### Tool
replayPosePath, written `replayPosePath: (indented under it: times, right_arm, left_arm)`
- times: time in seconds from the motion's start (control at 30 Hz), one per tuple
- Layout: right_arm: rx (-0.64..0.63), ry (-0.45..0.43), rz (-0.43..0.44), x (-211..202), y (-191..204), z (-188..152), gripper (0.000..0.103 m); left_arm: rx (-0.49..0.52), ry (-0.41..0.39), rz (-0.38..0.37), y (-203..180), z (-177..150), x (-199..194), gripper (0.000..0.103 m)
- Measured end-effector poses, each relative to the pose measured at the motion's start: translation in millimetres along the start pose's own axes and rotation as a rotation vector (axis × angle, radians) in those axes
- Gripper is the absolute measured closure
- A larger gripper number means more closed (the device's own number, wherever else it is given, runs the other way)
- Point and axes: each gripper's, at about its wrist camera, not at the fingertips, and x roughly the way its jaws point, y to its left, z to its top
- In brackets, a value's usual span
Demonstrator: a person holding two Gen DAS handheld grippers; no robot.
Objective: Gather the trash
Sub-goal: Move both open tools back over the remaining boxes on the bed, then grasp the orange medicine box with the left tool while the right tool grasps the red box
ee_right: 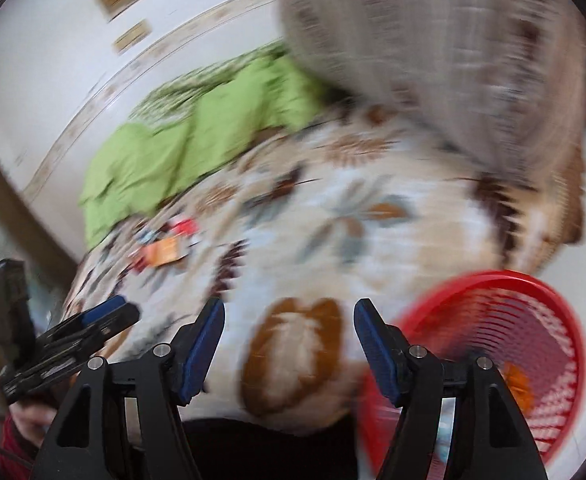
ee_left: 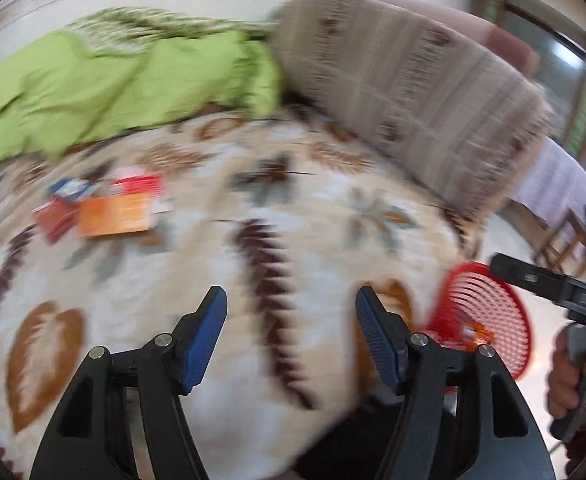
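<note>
Both views are motion-blurred. Several wrappers and small cartons (ee_left: pixel 105 208), orange, red and blue, lie on a leaf-patterned bedspread (ee_left: pixel 293 220); they also show in the right wrist view (ee_right: pixel 165 248). A red mesh basket (ee_left: pixel 489 320) stands at the bed's near right edge, with an orange piece inside (ee_right: pixel 517 384). My left gripper (ee_left: pixel 291 340) is open and empty above the bedspread. My right gripper (ee_right: pixel 289 340) is open and empty, just left of the basket (ee_right: pixel 505 352). Each gripper shows in the other's view, the right (ee_left: pixel 549 288) and the left (ee_right: pixel 77 332).
A crumpled green blanket (ee_left: pixel 113 88) lies at the back of the bed by the wall. A large brown-patterned pillow (ee_left: pixel 405 80) rests at the back right. A wooden chair (ee_left: pixel 561 236) and white floor are to the right of the bed.
</note>
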Motion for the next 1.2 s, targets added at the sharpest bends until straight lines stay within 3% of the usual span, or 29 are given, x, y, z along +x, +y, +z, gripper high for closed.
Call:
replayPosePath:
  times: [0.3,0.37,0.53,0.7,0.83,0.97,1.07,1.13,1.2]
  right_arm:
    - [-0.118,0.157,0.179,127,98,42,0.032]
    - [-0.130,0.199,0.218,163,117,54,0.032]
    - [-0.145,0.259,0.174,260,150,84,0.034]
    - [-0.065,0.303,0.121,335,149,105,0.057]
    - [0.035,0.368,0.138,352,136,96,0.065]
    - [0.070,0.465,0.325,329,157,64,0.065]
    - [-0.022,0.598,0.464,304,197,32,0.065]
    - [-0.067,0.561,0.478,289,207,37,0.065]
    - [-0.098,0.421,0.436,275,202,66,0.064]
  left_arm:
    - [-0.209,-0.039,0.303,156,-11,5,0.037]
    - [-0.254,-0.024,0.319,184,-14,7,0.037]
    - [-0.339,-0.048,0.345,228,-10,3,0.037]
    - [-0.396,-0.044,0.325,250,-9,2,0.037]
    - [-0.407,-0.048,0.326,260,-8,0,0.037]
    - [-0.451,-0.052,0.321,275,-11,-3,0.037]
    - [-0.508,-0.055,0.294,287,-14,-6,0.037]
    - [-0.532,-0.057,0.285,291,-16,-8,0.037]
    - [-0.540,-0.058,0.287,292,-17,-9,0.037]
